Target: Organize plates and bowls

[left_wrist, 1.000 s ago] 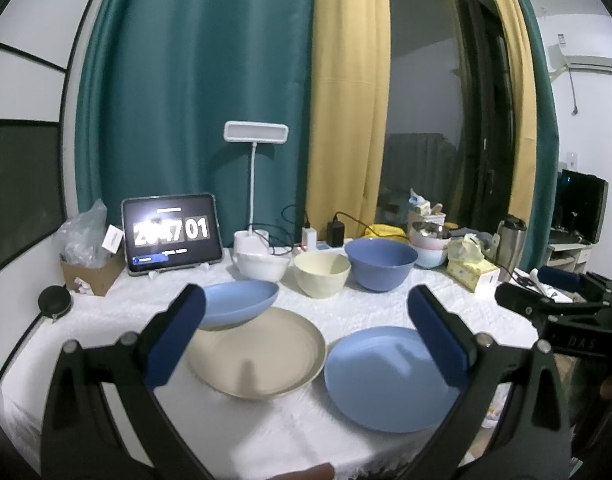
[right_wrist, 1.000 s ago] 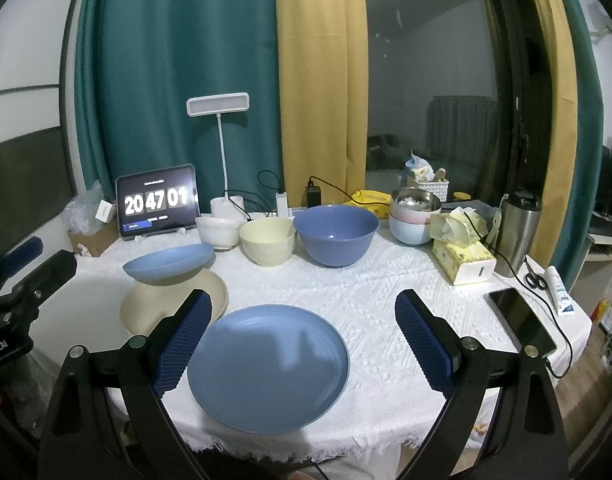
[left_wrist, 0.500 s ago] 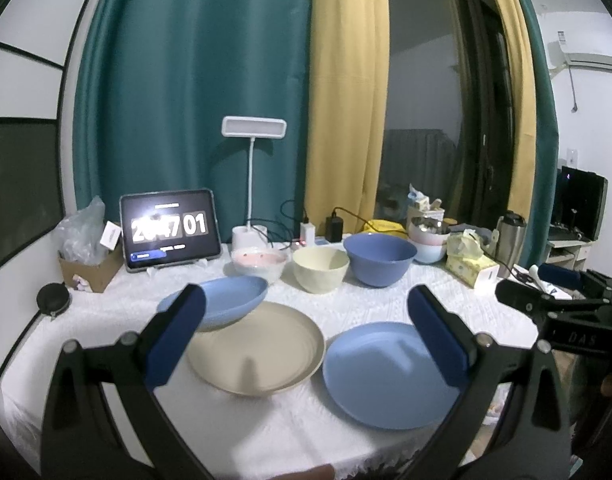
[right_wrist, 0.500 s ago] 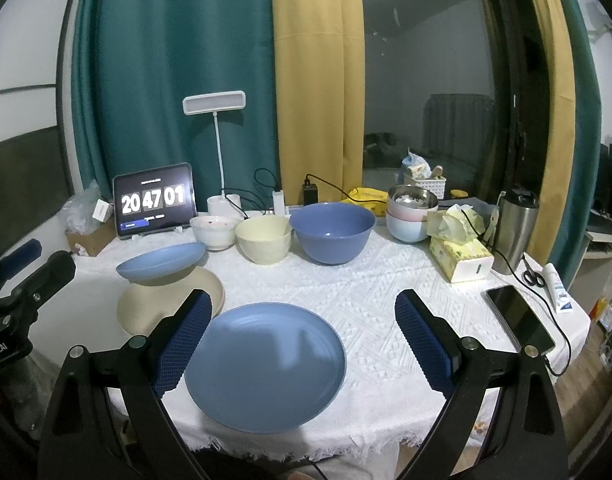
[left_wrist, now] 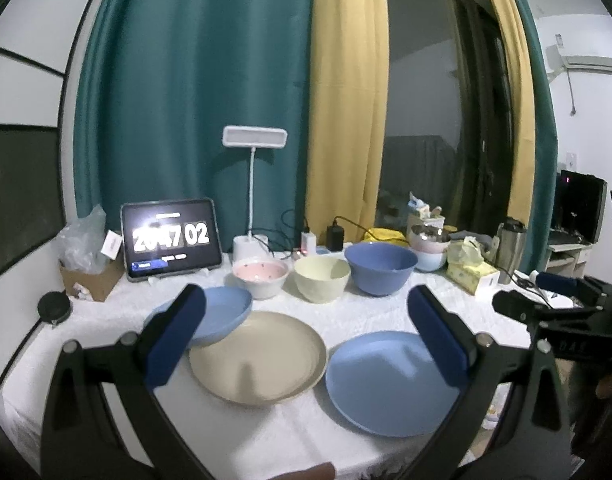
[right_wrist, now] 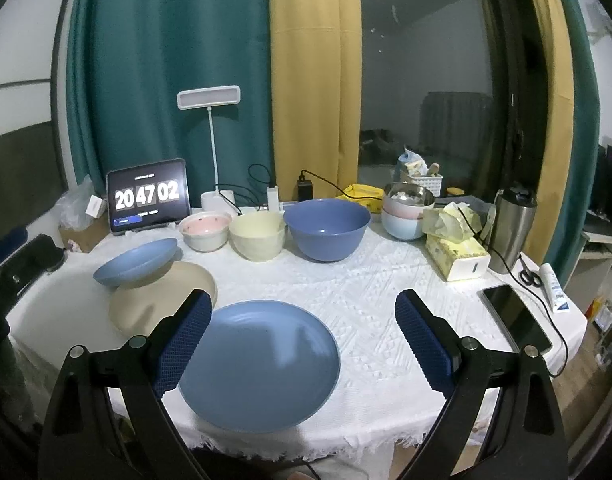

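Tablet clock now at 20 47 02, formerly 01; left gripper and right gripper both wide apart, empty, as before.

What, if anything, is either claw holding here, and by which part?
Nothing. The left claw and right claw are both open and empty above the table.

Three bowls behind two plates; tablet back-left.
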Action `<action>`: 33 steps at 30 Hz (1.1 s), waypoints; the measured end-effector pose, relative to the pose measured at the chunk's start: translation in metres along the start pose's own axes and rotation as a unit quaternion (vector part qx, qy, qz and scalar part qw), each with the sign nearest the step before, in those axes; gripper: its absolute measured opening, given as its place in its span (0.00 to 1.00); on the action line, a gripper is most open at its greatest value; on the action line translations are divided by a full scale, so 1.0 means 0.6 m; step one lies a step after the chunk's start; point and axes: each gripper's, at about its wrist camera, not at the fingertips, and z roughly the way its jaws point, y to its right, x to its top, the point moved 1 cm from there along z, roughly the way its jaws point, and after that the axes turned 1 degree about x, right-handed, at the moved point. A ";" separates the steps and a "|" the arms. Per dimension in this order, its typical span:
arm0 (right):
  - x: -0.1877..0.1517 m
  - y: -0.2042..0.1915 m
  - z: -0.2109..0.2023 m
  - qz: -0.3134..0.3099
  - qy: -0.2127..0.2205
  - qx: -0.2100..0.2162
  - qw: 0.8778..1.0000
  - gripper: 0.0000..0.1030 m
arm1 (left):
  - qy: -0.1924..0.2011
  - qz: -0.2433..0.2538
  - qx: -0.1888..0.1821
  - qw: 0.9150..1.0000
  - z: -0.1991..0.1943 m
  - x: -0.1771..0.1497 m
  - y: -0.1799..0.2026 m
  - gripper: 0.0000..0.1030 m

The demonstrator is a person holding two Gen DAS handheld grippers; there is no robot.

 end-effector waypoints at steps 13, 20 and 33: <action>0.002 -0.013 0.000 -0.007 0.001 0.000 1.000 0.93 | -0.006 -0.001 0.000 1.000 -0.001 0.002 -0.005 0.99; 0.002 -0.012 0.002 -0.006 -0.002 0.000 1.000 0.93 | -0.010 0.000 0.000 1.000 0.000 0.001 -0.006 0.99; -0.010 0.003 0.037 0.008 -0.035 0.001 0.999 0.93 | -0.064 0.016 -0.014 0.998 0.061 -0.032 0.010 0.99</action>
